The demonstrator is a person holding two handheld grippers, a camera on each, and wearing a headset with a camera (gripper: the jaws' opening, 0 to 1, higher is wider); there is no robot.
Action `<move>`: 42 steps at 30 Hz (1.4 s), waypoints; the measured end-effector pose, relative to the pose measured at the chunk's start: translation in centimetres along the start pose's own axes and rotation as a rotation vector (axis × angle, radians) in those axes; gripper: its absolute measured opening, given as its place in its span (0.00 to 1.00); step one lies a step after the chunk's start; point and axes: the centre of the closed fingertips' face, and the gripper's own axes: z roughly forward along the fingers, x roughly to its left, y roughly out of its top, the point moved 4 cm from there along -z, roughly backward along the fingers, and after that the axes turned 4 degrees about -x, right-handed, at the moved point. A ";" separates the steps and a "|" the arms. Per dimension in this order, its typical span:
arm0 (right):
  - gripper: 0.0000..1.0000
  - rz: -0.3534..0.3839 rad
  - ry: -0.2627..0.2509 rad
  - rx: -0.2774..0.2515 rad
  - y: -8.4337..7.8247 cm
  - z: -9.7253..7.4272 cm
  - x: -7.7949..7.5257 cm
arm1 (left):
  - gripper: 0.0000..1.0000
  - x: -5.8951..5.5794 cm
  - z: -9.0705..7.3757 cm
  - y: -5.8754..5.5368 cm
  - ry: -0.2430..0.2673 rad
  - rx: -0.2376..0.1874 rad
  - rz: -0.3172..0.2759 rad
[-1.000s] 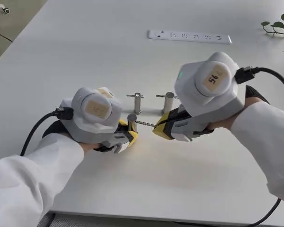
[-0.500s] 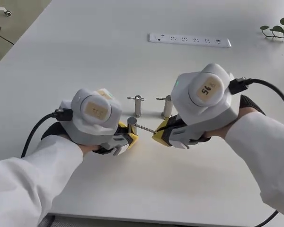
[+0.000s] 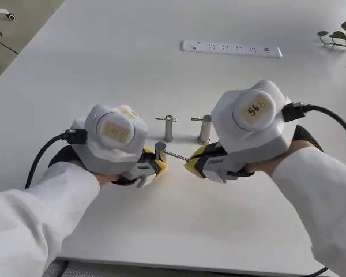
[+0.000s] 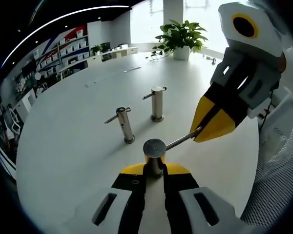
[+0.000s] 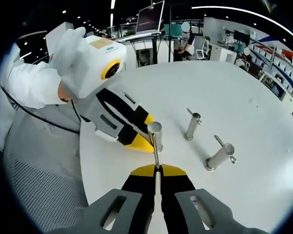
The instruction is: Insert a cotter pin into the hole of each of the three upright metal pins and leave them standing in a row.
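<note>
Three upright metal pins stand on the white table. The nearest metal pin (image 3: 160, 151) (image 4: 154, 155) (image 5: 156, 135) is clamped between the jaws of my left gripper (image 3: 155, 166) (image 4: 155, 170). My right gripper (image 3: 191, 163) (image 5: 157, 170) is shut on a thin cotter pin (image 3: 175, 154) (image 4: 181, 141) (image 5: 156, 155), whose tip meets the head of that pin. The middle pin (image 3: 168, 127) (image 4: 124, 124) (image 5: 192, 125) and the right pin (image 3: 205, 128) (image 4: 157, 103) (image 5: 219, 156) each carry a cotter pin through the head.
A white power strip (image 3: 230, 48) lies at the back of the table (image 3: 219, 213). A potted plant's leaves (image 3: 339, 32) show at the far right edge. Cables trail from both grippers. Beyond the table are office shelves and chairs.
The right gripper has shifted slightly left and down, bringing the cotter pin's tip closer into the head of the held pin. The left gripper holds still.
</note>
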 end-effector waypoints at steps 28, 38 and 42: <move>0.00 -0.270 0.128 -0.017 1.2 1.3 -0.5 | 0.11 -0.2 -0.3 0.6 -0.059 -0.028 0.042; 0.00 -0.280 0.173 -0.020 2.1 2.0 -0.1 | 0.11 -0.1 -0.2 0.6 -0.085 -0.034 0.069; 0.00 -0.294 0.189 -0.025 2.2 2.3 -0.2 | 0.11 -0.1 -0.1 0.6 -0.091 -0.038 0.070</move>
